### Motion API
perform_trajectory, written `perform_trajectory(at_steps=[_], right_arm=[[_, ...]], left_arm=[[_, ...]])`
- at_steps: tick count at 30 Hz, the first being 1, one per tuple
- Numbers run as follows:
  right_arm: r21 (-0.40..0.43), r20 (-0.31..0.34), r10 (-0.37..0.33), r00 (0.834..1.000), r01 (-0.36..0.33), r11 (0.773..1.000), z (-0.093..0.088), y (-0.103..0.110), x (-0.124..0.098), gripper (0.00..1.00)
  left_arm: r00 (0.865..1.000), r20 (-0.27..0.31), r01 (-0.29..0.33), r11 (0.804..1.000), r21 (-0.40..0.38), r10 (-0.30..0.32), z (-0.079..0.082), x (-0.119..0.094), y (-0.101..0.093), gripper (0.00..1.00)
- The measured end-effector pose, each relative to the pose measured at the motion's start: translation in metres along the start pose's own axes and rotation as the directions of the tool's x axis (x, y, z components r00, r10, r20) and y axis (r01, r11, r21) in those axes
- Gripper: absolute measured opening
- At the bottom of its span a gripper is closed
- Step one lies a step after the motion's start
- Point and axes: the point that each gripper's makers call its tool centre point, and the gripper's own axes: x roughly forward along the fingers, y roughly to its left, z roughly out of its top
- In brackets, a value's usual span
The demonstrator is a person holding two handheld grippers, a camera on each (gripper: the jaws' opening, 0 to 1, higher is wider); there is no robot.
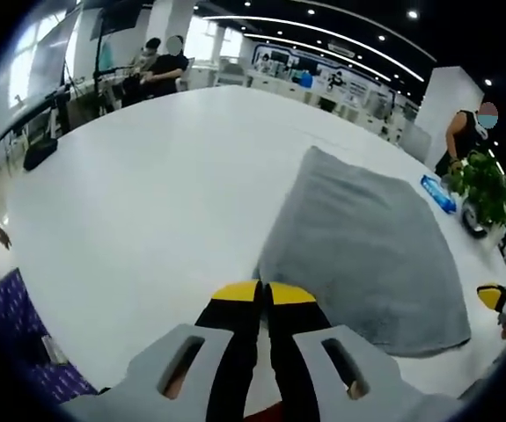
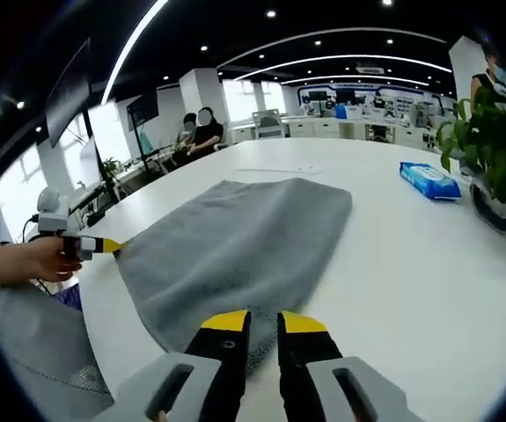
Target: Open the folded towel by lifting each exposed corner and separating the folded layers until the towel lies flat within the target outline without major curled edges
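A: The grey towel lies on the white table, apparently folded over, and both tools sit at its near edge. In the left gripper view the left gripper has its yellow tips pressed together right at a corner.

B: Is it pinching cloth there?

A: Hard to call; the tips meet at the hem, but I can't tell whether any fabric is caught between them. In the right gripper view the right gripper shows a narrow gap between its jaws, tips over the towel's near edge, holding nothing I can make out.

B: So which step is this?

A: I'd judge the start of an unfold: both corners of one edge being addressed. No target outline is visible on the table.

B: And next?

A: A firm grip on the top layer alone, then lift and carry it away from the fold. The blue wipes packet and the potted plant stand well clear.
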Motion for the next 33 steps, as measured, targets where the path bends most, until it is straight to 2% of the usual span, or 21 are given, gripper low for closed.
perform_trajectory(at_steps=[4,15,20,25,33], right_arm=[[0.001,-0.001,0.000,1.000,0.000,1.000,0.000,0.000,0.001,0.09],[0.009,0.000,-0.002,1.000,0.002,1.000,0.000,-0.002,0.001,0.09],[0.008,0.000,-0.004,1.000,0.004,1.000,0.000,-0.003,0.001,0.09],[0.009,0.000,-0.008,1.000,0.008,1.000,0.000,-0.004,0.001,0.08],[0.013,-0.002,-0.007,1.000,0.007,1.000,0.000,-0.003,0.000,0.08]], left_arm=[[1.000,-0.007,-0.013,1.000,0.012,0.013,-0.001,0.001,0.002,0.03],[0.998,-0.032,-0.047,0.999,0.008,0.048,-0.007,0.003,0.010,0.17],[0.999,-0.033,-0.025,1.000,-0.003,0.024,-0.007,0.003,0.005,0.13],[0.999,-0.012,-0.044,0.996,0.075,0.045,0.001,-0.002,0.007,0.06],[1.000,-0.010,-0.024,0.993,0.115,0.025,0.005,0.001,0.004,0.01]])
